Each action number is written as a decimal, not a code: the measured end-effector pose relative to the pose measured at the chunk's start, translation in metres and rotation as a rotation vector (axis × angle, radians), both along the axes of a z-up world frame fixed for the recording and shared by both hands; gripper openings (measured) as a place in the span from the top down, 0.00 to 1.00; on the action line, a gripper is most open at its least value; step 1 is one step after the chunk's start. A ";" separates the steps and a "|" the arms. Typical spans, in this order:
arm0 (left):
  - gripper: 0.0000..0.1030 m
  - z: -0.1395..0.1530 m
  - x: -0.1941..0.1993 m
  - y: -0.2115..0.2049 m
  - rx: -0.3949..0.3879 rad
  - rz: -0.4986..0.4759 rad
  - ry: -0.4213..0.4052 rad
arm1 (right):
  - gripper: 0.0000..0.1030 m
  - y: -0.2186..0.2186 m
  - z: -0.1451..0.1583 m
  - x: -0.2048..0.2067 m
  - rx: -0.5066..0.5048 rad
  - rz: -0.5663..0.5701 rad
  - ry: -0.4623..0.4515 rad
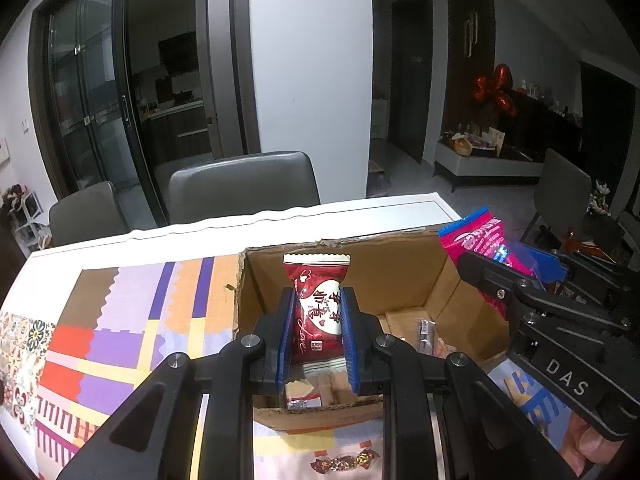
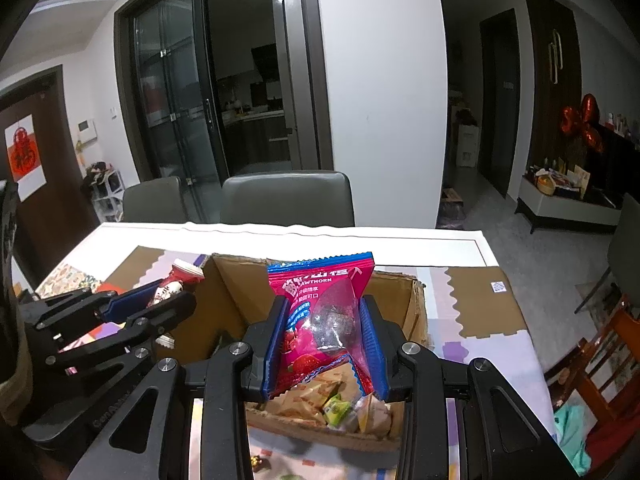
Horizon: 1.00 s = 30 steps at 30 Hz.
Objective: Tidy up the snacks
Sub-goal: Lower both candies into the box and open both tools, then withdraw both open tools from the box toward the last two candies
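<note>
My left gripper is shut on a red snack packet with a white heart, held upright over the open cardboard box. My right gripper is shut on a pink hawthorn snack bag, held over the same box. The right gripper and its pink bag show at the right of the left wrist view. The left gripper and its red packet show at the left of the right wrist view. Several wrapped snacks lie in the box.
The box stands on a patterned mat on a white table. A wrapped candy lies on the mat in front of the box. Grey chairs stand behind the table. A wooden chair is at the right.
</note>
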<state>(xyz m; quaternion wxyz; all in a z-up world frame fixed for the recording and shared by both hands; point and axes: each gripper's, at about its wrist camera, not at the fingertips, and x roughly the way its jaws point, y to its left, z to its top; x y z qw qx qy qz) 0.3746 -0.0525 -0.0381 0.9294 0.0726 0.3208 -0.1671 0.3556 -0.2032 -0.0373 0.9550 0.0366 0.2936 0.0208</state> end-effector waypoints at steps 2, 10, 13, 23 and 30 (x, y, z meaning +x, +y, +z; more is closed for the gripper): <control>0.78 -0.001 0.001 0.000 -0.001 0.001 0.004 | 0.64 0.001 -0.003 0.005 0.000 0.002 0.011; 0.66 -0.001 0.002 0.005 -0.011 0.014 0.004 | 0.61 0.004 -0.004 0.011 -0.007 0.005 0.009; 0.60 0.001 0.000 0.005 -0.006 0.021 -0.006 | 0.53 0.004 -0.003 0.011 -0.007 -0.006 0.010; 0.45 0.010 -0.011 0.008 0.001 0.043 -0.036 | 0.31 -0.001 0.007 0.001 -0.009 -0.045 -0.017; 0.41 0.016 -0.022 0.012 0.002 0.046 -0.055 | 0.27 -0.003 0.012 -0.014 -0.013 -0.065 -0.029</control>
